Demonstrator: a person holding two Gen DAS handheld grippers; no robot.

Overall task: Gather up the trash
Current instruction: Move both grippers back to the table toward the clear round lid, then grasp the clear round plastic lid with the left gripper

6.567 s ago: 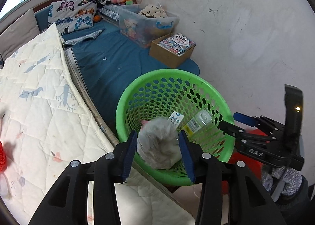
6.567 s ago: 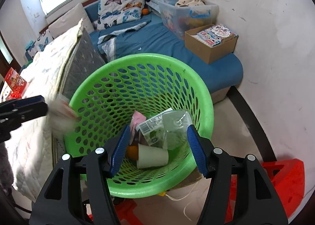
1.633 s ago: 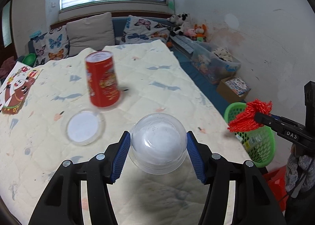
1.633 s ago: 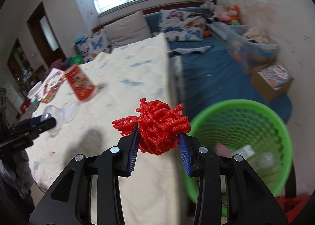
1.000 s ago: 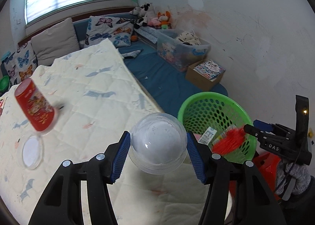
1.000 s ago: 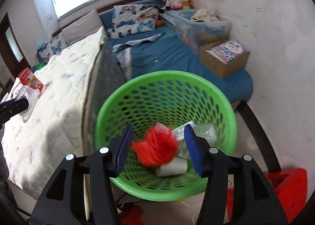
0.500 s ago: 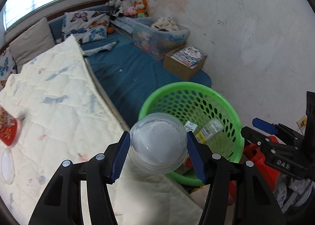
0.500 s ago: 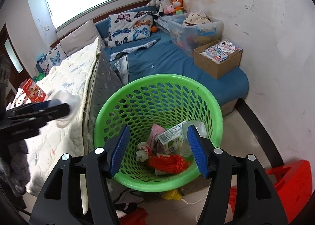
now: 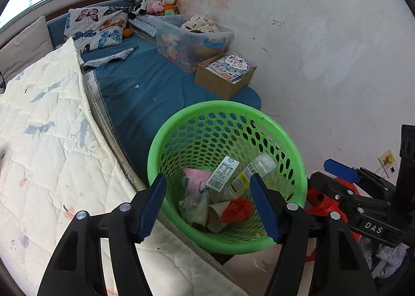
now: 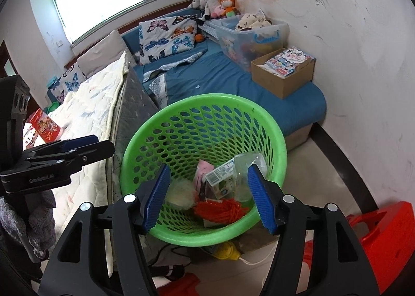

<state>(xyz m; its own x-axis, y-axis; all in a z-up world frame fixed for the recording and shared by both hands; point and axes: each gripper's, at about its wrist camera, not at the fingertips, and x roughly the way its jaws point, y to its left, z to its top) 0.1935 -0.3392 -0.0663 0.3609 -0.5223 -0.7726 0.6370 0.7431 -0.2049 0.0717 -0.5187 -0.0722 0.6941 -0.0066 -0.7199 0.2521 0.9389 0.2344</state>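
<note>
A green perforated basket (image 9: 181, 125) (image 10: 278, 138) stands on the floor beside the bed. Inside lie a red mesh bundle (image 9: 237, 209) (image 10: 223, 209), a small carton (image 9: 223, 173) (image 10: 219, 178), a pink wrapper (image 9: 195, 174), a clear plastic bottle (image 10: 246, 163) and a clear dome lid (image 10: 180, 189). My left gripper (image 9: 207, 202) is open and empty just above the basket's near rim. My right gripper (image 10: 208, 192) is open and empty above the basket from the other side. Each gripper shows in the other's view, the right (image 9: 345, 182) and the left (image 10: 75, 150).
A quilted white bed cover (image 9: 44, 145) lies left of the basket, with a red can (image 10: 45, 127) on it. A blue mattress (image 9: 145, 91), a cardboard box of books (image 9: 225, 75), a clear storage bin (image 9: 192, 39) and a red stool (image 10: 384, 239) surround the basket.
My left gripper has opened and the clear dome lid it held now lies in the basket. The right gripper stays open over the basket.
</note>
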